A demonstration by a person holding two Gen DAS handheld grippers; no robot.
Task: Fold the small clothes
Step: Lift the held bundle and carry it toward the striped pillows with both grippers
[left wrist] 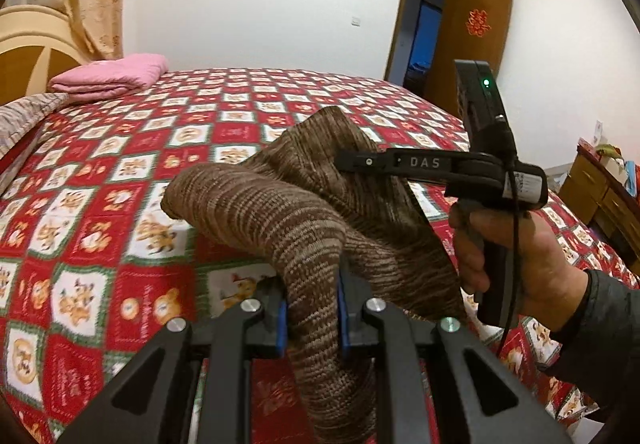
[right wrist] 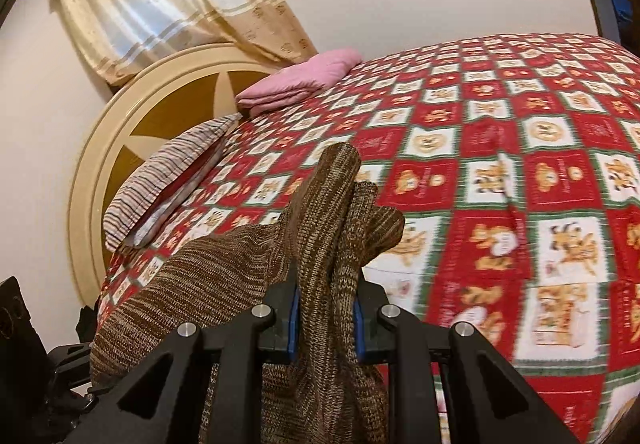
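Carrying the brown knit garment clear above the red patterned bed, the left gripper and right gripper each pinch a bunched edge, so the fold looks mid-way; next, lay it flat, edges matched, before letting go.

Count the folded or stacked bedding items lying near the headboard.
2: a pink folded blanket by the curtain, and a striped pillow against the headboard. Others may be hidden.

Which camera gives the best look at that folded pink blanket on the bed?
The right wrist view: the pink blanket sits nearer and larger, beside the headboard. The left wrist view shows it too, smaller, at the bed's far corner.
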